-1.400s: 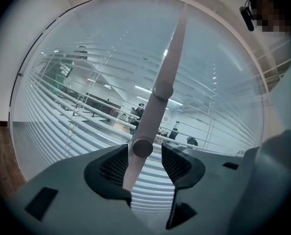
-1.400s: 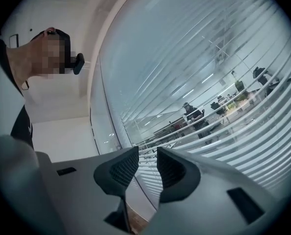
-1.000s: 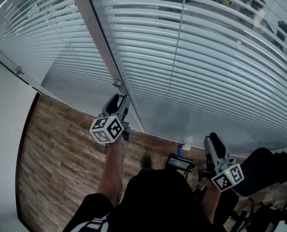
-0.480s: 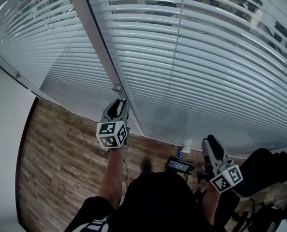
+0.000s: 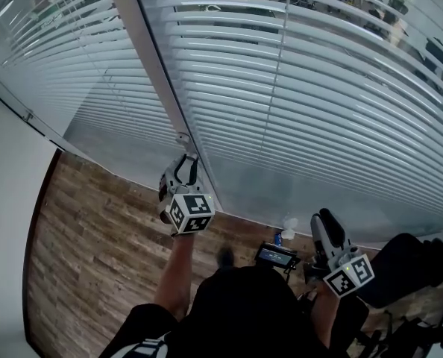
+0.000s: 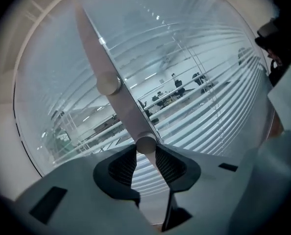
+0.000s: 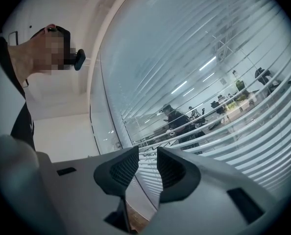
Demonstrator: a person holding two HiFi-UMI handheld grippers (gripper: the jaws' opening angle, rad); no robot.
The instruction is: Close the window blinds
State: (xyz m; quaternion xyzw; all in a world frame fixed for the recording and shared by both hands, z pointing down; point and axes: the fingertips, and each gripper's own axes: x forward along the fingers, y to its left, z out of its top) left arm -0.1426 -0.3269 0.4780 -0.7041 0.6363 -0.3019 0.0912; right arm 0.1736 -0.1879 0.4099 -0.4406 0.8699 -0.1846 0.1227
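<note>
The window blinds (image 5: 318,88) filled the head view from ten o'clock round to three: long, pale horizontal slats behind glass, tilted so that a lit office showed between them. A smooth white frame post (image 5: 143,58) ran down from twelve o'clock towards the centre and split the glazing into two panes. Below it, wood-grain plank flooring (image 5: 87,259) spread towards eight o'clock, bounded by a plain white wall (image 5: 5,200) at nine o'clock. That strip of floor was the open room beside the person.

The left forearm (image 5: 173,274) reached straight up from six o'clock towards the foot of the post, with the left gripper (image 5: 186,159) pointing slightly downward at it. Its marker cube (image 5: 190,212) was rolled so that a corner faced the camera. The right gripper (image 5: 324,218) hung well apart at four o'clock, short of the glass and pointing level. Its cube (image 5: 350,274) sat next to a dark bulky shape (image 5: 408,263) at the frame's edge.

In the left gripper view, the ribbed black jaws had just been closing and were clamped on a small round pale knob (image 6: 146,144) on the post. A second knob (image 6: 109,84) sat farther along the post at eleven o'clock. In the right gripper view, the jaws stood a narrow gap apart with only slats visible between them.
</note>
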